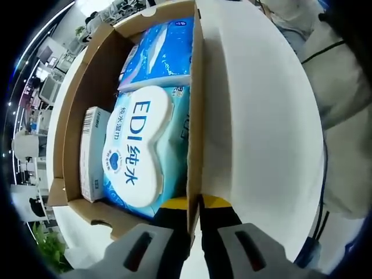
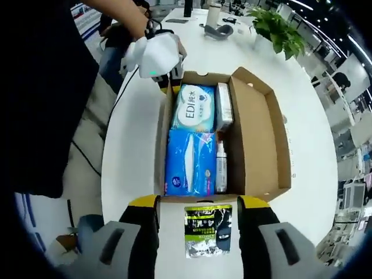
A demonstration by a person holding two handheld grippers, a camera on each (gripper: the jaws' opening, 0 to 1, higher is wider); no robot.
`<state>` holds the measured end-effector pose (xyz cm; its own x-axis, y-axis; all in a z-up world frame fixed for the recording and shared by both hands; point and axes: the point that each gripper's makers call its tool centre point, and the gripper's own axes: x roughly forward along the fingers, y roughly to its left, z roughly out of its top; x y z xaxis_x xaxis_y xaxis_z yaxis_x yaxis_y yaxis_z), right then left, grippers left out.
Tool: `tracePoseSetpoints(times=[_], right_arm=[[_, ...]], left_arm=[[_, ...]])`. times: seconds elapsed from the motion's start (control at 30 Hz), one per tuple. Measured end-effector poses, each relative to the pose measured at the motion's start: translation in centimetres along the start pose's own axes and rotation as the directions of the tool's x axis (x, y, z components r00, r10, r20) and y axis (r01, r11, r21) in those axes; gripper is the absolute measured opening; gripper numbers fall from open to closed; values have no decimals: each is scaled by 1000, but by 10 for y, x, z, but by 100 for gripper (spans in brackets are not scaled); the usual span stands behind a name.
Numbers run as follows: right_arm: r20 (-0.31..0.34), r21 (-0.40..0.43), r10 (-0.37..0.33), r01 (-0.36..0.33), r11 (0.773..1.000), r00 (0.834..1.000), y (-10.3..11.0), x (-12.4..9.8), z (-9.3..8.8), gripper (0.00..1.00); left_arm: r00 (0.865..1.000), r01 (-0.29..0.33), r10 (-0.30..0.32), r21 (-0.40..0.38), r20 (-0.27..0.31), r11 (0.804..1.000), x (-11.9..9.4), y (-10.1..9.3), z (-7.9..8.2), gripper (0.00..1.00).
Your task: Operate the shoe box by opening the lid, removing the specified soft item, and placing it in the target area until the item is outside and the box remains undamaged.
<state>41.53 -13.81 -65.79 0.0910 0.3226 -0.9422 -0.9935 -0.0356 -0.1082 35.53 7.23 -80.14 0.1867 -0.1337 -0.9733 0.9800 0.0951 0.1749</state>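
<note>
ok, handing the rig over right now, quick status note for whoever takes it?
Left gripper: shut on the near wall of the shoe box.
Right gripper: open, holding nothing, over a dark green packet on the white table just outside the box.
Box: lid open. Inside are an EDI wipes pack, a blue pack, a small carton and a slim bottle.
Left: lift out the remaining soft item; I cannot tell which one is specified.

- Left gripper [image 1: 195, 218]: jaws closed together, pinching the thin side wall of the shoe box [image 1: 196, 116]; in the right gripper view it appears at the box's far end, held by the person's hand [image 2: 135, 26].
- Right gripper [image 2: 197, 212]: jaws spread wide apart, nothing gripped between them.
</note>
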Motion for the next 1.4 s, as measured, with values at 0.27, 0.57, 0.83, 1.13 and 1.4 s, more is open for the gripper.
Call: tracePoseSetpoints(times=[0.27, 0.57, 0.83, 1.13, 1.4], right_arm=[[-4, 9, 34, -34, 999, 999, -4, 19, 7, 52], [-28, -32, 27, -28, 999, 999, -15, 34, 11, 62], [-56, 7, 65, -65, 998, 996, -13, 61, 6, 63], [-85, 33, 102, -99, 995, 991, -7, 87, -3, 67], [-54, 168, 193, -181, 969, 980, 0, 101, 3, 70]], left_arm=[[1000, -6, 6, -3, 0, 1000, 0, 0, 0, 4], [1000, -13, 13, -4, -1, 1000, 0, 0, 0, 4], [1000, -10, 10, -11, -5, 1000, 0, 0, 0, 4], [1000, -13, 13, -13, -5, 1000, 0, 0, 0, 4], [1000, -12, 12, -10, -4, 1000, 0, 0, 0, 4]])
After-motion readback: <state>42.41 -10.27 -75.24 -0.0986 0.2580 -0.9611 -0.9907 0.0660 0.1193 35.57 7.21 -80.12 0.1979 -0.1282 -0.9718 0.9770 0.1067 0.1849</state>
